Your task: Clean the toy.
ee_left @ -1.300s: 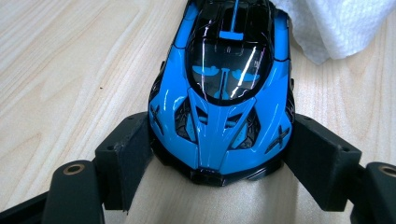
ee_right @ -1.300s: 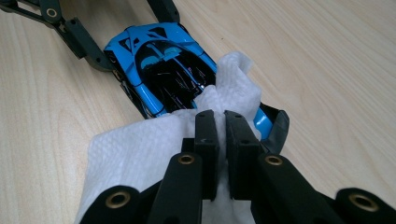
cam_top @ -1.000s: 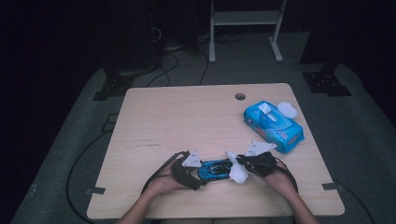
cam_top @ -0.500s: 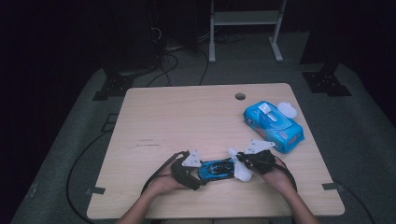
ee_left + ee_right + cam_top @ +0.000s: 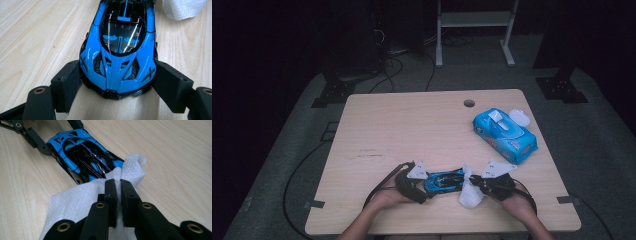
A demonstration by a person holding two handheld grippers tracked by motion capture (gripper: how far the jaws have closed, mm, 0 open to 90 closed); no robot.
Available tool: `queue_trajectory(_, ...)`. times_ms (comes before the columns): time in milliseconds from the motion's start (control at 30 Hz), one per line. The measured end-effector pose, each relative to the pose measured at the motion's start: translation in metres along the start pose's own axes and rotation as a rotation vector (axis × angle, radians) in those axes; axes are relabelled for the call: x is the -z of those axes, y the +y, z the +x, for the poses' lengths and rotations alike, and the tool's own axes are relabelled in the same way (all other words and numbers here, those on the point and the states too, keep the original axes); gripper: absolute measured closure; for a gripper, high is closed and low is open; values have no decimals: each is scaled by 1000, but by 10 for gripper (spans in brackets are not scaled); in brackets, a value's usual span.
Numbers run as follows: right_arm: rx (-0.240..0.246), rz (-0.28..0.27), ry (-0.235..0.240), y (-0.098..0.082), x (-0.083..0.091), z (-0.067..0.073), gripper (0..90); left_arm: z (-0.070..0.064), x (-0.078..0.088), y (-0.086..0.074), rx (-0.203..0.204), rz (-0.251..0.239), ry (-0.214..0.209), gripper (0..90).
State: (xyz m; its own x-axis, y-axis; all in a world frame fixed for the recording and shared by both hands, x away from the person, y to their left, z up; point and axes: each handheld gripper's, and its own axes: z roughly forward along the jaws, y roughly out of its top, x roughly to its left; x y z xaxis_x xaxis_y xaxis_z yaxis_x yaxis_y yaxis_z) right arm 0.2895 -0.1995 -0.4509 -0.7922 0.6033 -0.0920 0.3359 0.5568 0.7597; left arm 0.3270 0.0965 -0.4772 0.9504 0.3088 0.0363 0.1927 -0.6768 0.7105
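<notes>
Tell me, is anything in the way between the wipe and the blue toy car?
Nothing visible is. The right gripper pinches the white wipe, which already lies against the end of the blue toy car. The left gripper clamps the car's other end.

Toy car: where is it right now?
In the high view the blue toy car sits on the table near its front edge, clamped by the left gripper, with the right gripper pressing a white wipe against its other end.

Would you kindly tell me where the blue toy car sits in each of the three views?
High view: blue toy car at the near table edge.
Left gripper view: centre, nose toward the camera.
Right gripper view: upper left.
Shared landmark: the white wipe at the car's far end.
</notes>
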Motion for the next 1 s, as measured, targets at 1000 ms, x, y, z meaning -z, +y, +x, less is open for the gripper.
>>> queue_trajectory(1000, 128, 22, 168, 58, -60, 46, 840, 0, 0, 0, 4, 1, 0, 250)
